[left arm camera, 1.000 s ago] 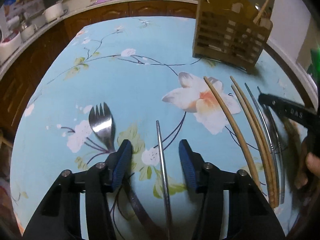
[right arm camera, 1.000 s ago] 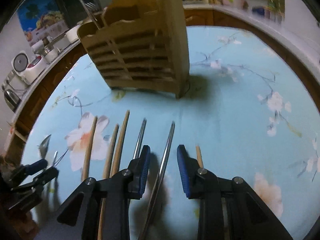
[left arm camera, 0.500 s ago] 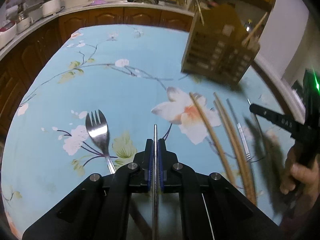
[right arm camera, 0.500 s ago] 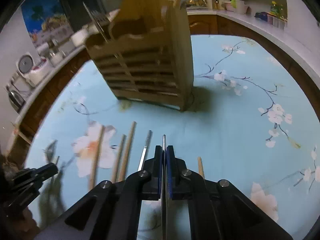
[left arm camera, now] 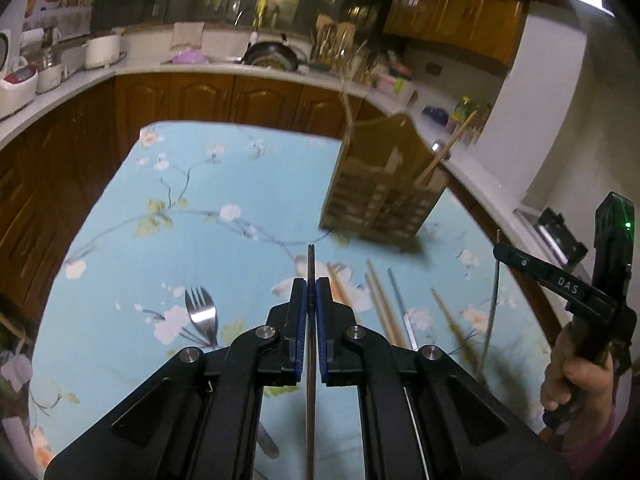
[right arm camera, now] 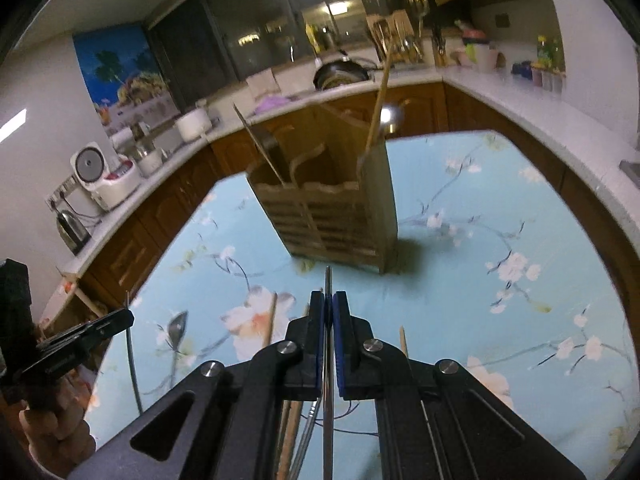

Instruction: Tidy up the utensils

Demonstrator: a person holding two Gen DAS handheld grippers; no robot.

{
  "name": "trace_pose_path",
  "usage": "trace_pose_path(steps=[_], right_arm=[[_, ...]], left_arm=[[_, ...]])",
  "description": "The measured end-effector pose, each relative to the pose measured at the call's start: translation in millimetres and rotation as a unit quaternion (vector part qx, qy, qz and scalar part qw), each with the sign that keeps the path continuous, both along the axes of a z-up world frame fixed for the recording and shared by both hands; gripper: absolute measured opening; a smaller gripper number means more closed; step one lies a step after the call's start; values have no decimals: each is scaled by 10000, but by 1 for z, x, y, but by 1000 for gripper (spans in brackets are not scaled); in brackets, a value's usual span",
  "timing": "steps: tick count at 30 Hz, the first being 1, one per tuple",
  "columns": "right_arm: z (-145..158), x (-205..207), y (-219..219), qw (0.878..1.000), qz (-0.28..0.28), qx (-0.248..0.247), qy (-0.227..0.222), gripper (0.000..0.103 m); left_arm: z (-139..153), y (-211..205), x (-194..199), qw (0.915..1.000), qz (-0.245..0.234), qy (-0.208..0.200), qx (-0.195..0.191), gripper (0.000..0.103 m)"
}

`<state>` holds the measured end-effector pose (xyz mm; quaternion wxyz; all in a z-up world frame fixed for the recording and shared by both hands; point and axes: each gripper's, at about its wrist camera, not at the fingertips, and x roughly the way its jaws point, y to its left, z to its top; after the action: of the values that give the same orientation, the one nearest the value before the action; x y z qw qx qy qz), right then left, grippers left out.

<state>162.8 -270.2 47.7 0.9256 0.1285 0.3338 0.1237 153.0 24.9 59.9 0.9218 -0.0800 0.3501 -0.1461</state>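
My left gripper (left arm camera: 311, 284) is shut on a metal chopstick (left arm camera: 311, 258) and holds it lifted above the blue floral tablecloth (left arm camera: 192, 184). My right gripper (right arm camera: 328, 298) is shut on another metal chopstick (right arm camera: 328, 276), also lifted, pointing at the wooden utensil holder (right arm camera: 332, 220). The holder (left arm camera: 380, 196) stands at the table's far right and has chopsticks in it. A steel fork (left arm camera: 202, 314) lies left of my left gripper. Wooden chopsticks (left arm camera: 380, 304) and a metal chopstick (left arm camera: 400, 304) lie on the cloth between the grippers.
A kitchen counter (left arm camera: 200, 66) with a wok, pots and a rice cooker (right arm camera: 104, 176) runs behind and around the table. Wooden cabinets (left arm camera: 200, 96) stand below it. The right gripper (left arm camera: 560, 284) and hand show in the left wrist view.
Both grippers closed on metal chopsticks and lifted them off the cloth. Both views now sit higher and tilt up toward the holder.
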Motion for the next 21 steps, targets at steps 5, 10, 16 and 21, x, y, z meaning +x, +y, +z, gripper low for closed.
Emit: trace_pose_path(steps=[5,10,16,21], right_arm=[[31,-9,-6,9991,-88,51,-421,4],[49,-8,-12,9975,-179,40,-686,4],[52,-6,-14,9970,-209,67,-746,4],[53,-4,-17,9966,-229,92,-784,4]], left_arm=[[22,1,-4,9997,-17,-256,-55,4],[31,0,-2,9992,12,-398,-42,4],[38,0,1,9987,22,-499,-50,4],[49,-2,5,9978,35,-657,-76,4]])
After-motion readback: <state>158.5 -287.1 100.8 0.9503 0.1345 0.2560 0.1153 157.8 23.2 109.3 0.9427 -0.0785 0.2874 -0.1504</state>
